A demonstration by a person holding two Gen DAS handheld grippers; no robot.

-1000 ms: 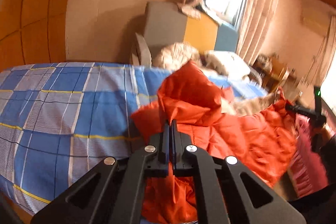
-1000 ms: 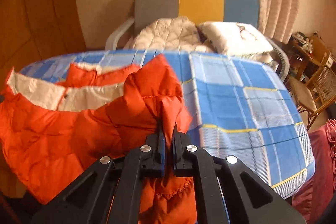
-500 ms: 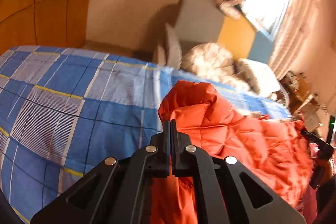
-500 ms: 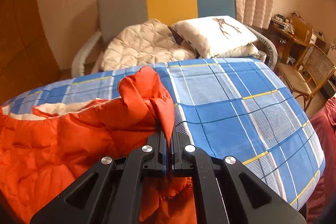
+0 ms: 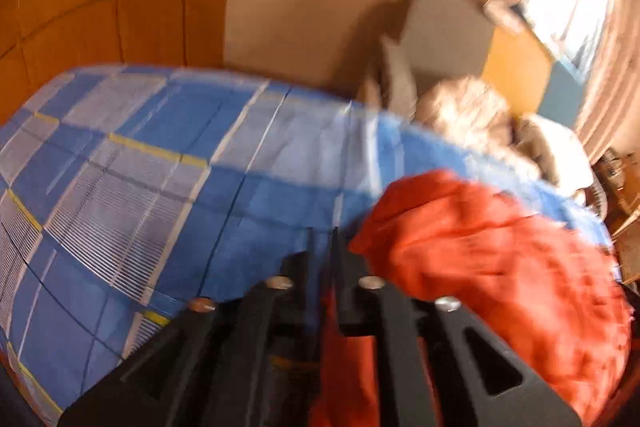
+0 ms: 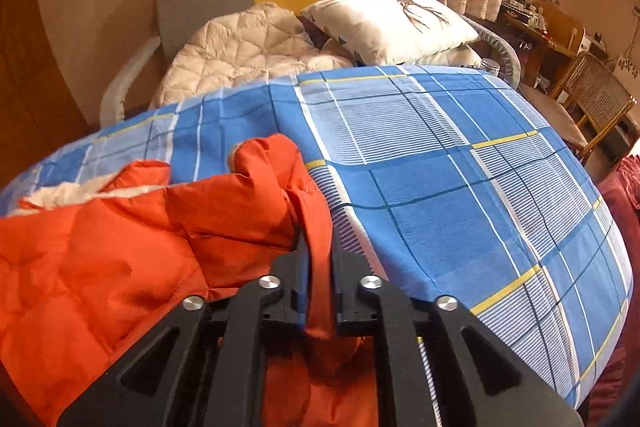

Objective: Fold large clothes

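Our jacket point(image 6: 120, 247) has come down lower onto the bed point(image 6: 460, 167), both the left gripper point(image 5: 322, 247) and right gripper point(image 6: 318, 259) pinch its edge, and next we lay it flat to fold.

My left wrist view is motion-smeared: the puffy orange quilted jacket point(image 5: 500, 267) at four o'clock shows no stitching. Whether cloth sits between my left gripper point(image 5: 322, 247) fingers, I cannot tell. In my right view, the jacket runs off at eight o'clock.
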